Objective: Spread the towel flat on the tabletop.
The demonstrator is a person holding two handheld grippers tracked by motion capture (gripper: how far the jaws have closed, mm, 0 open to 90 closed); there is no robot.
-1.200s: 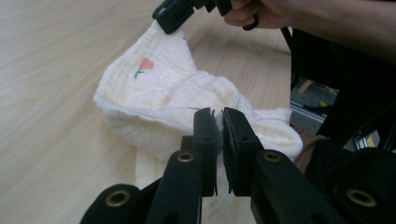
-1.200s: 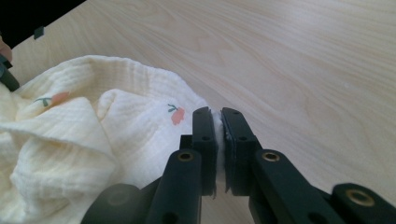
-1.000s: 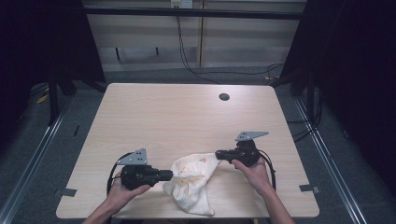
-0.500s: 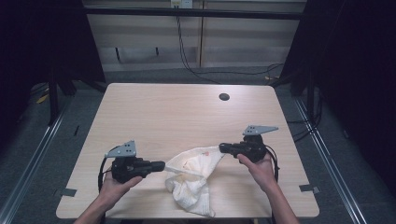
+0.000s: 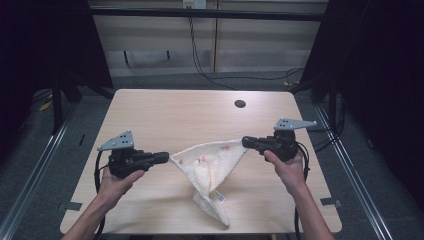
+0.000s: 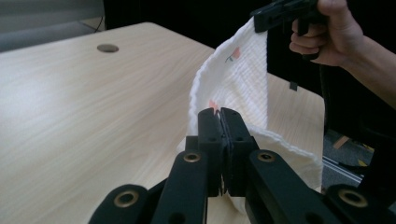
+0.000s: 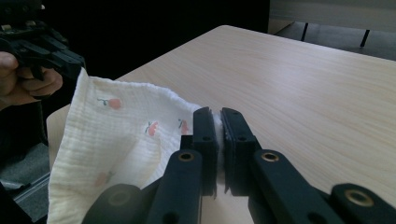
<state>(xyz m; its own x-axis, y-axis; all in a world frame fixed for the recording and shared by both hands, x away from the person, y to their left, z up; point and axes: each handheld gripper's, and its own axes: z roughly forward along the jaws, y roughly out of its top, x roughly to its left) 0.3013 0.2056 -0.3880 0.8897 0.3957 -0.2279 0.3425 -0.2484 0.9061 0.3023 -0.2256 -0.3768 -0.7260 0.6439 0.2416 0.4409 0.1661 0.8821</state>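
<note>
A white cloth [image 5: 210, 162] with small red fruit prints hangs stretched between both grippers above the wooden table [image 5: 165, 115]. My left gripper [image 5: 166, 158] is shut on the cloth's left corner, and my right gripper [image 5: 245, 142] is shut on its right corner. The lower part of the cloth droops down and its tail rests on the table near the front edge. In the left gripper view the jaws [image 6: 220, 122] pinch the cloth [image 6: 238, 79] edge, with the other hand and gripper [image 6: 280, 11] farther off. In the right gripper view the jaws [image 7: 215, 119] clamp the cloth [image 7: 116, 135] too.
A round cable hole [image 5: 240, 104] sits in the table's far right part. The tabletop beyond the cloth is bare wood. Dark curtains and metal frame rails flank the table, and cables trail on the floor behind it.
Both grippers have risen and drawn apart, lifting the cloth off the table and stretching its top edge out between them; its tail still trails on the table.
</note>
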